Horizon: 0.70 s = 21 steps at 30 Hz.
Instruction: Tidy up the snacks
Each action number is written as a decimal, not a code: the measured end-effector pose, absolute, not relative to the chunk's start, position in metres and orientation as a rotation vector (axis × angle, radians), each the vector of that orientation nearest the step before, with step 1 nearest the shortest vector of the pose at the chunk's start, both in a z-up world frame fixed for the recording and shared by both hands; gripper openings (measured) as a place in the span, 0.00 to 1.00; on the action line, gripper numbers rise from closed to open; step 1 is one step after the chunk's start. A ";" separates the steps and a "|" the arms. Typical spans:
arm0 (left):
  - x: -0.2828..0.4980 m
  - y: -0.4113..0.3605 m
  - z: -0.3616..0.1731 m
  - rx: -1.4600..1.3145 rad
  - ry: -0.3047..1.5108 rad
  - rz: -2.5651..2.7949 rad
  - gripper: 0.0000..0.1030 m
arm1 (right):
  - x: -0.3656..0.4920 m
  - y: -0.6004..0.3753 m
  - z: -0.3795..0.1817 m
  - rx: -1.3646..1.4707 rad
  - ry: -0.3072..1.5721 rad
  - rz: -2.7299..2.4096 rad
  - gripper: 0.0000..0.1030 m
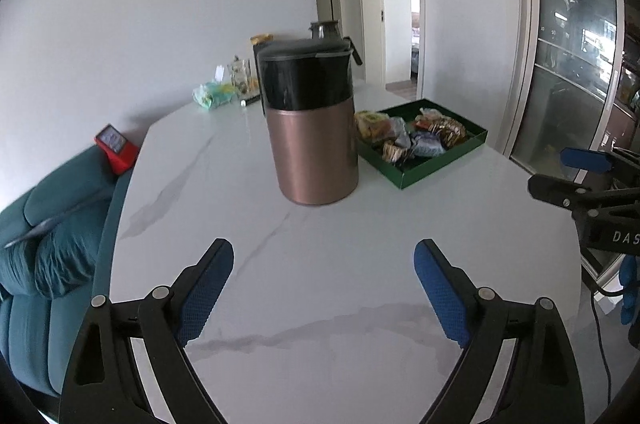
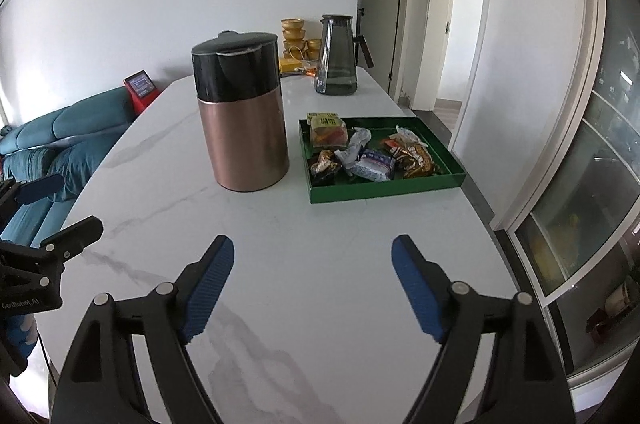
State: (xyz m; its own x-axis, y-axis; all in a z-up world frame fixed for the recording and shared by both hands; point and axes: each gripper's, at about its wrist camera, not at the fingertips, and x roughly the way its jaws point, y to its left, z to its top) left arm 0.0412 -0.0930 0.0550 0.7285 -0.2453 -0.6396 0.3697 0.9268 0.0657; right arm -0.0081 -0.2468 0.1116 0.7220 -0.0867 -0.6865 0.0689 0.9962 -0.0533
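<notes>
snacks (image 2: pixel 360 154): wrapped packets heaped in green tray (image 2: pixel 384 191), centre-right of frame; look gathered, not sorted
bin (image 2: pixel 244 116): copper, lidded, just left of tray; likely for wrappers
left claw (image 1: pixel 324 276): spread, empty, above desk (image 1: pixel 320 232)
right claw (image 2: pixel 312 274): spread, empty, short of tray

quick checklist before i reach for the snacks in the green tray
1. Left tongs open and holding nothing: ok.
2. Right tongs open and holding nothing: ok.
3. Snacks lie inside the green tray: ok.
4. Table bare between right tongs and tray: ok.
5. Copper canister stands close to the tray's left side, tight for a reach from the left: not ok.
6. Where the snacks should go: cannot tell.
</notes>
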 end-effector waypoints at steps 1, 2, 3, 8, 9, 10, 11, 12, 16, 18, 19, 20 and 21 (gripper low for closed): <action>0.042 -0.091 0.053 0.190 0.681 -0.339 0.86 | -0.008 -0.248 0.110 -0.023 0.761 -0.091 1.00; 0.043 -0.089 0.052 0.187 0.688 -0.338 0.86 | -0.008 -0.248 0.109 -0.022 0.761 -0.097 1.00; 0.043 -0.087 0.050 0.190 0.694 -0.335 0.86 | -0.009 -0.250 0.109 -0.021 0.758 -0.104 1.00; 0.045 -0.078 0.043 0.222 0.708 -0.297 0.86 | -0.006 -0.257 0.103 -0.005 0.756 -0.115 1.00; 0.045 -0.075 0.042 0.222 0.712 -0.291 0.86 | -0.006 -0.259 0.102 -0.001 0.756 -0.116 1.00; 0.045 -0.073 0.042 0.224 0.713 -0.287 0.86 | -0.005 -0.261 0.101 0.003 0.754 -0.120 1.00; 0.045 -0.071 0.041 0.225 0.717 -0.281 0.86 | -0.004 -0.261 0.101 0.002 0.753 -0.122 1.00; 0.046 -0.070 0.040 0.225 0.722 -0.276 0.86 | -0.003 -0.262 0.100 -0.001 0.754 -0.124 1.00; 0.049 -0.065 0.036 0.224 0.739 -0.265 0.86 | 0.002 -0.259 0.096 -0.039 0.765 -0.136 1.00; 0.049 -0.064 0.035 0.224 0.741 -0.271 0.86 | 0.004 -0.259 0.094 -0.044 0.768 -0.135 1.00; 0.049 -0.064 0.034 0.226 0.741 -0.273 0.86 | 0.005 -0.259 0.093 -0.043 0.772 -0.132 1.00; 0.049 -0.064 0.034 0.228 0.741 -0.275 0.86 | 0.006 -0.259 0.092 -0.043 0.775 -0.131 1.00; 0.048 -0.064 0.033 0.229 0.742 -0.277 0.86 | 0.007 -0.259 0.090 -0.045 0.778 -0.133 1.00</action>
State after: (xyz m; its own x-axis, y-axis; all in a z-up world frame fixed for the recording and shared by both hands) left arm 0.0484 -0.0635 0.0335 0.7039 -0.1664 -0.6906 0.3267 0.9391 0.1067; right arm 0.0065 -0.2591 0.0901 0.7042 -0.1364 -0.6968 0.1031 0.9906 -0.0898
